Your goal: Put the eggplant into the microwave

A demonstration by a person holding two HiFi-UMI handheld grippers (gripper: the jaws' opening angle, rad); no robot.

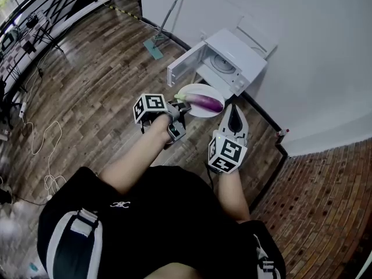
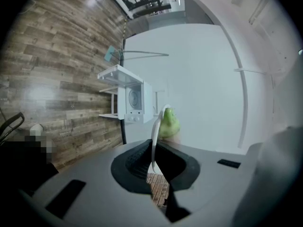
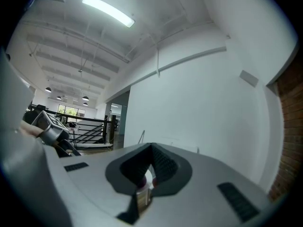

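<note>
Glossy purple eggplant (image 1: pixel 204 102) on round white plate (image 1: pixel 197 113), just short of open white microwave (image 1: pixel 224 63).
Left tool (image 1: pixel 180 108) pinches the plate's rim, eggplant crosswise, stem nearest; right tool (image 1: pixel 233 109) closed, empty.

1. The person wears a black top (image 1: pixel 168 214) with a small white logo (image 1: pixel 120 204); the forearms are uncovered.
2. At each side of the top there is a light grey panel with white edges (image 1: pixel 74 237); perhaps these are straps of a pack, but I cannot tell this from above.
3. The left gripper (image 1: pixel 181 106) and the right gripper (image 1: pixel 233 114) each carry a cube with black-and-white square markers (image 1: pixel 150 108).
4. In both gripper views the housing is smooth and light grey, with black rectangular slots (image 3: pixel 235 200).
5. The pads (image 3: pixel 163 164) are black, with fine ridges, and sit in a dark rounded recess.
</note>
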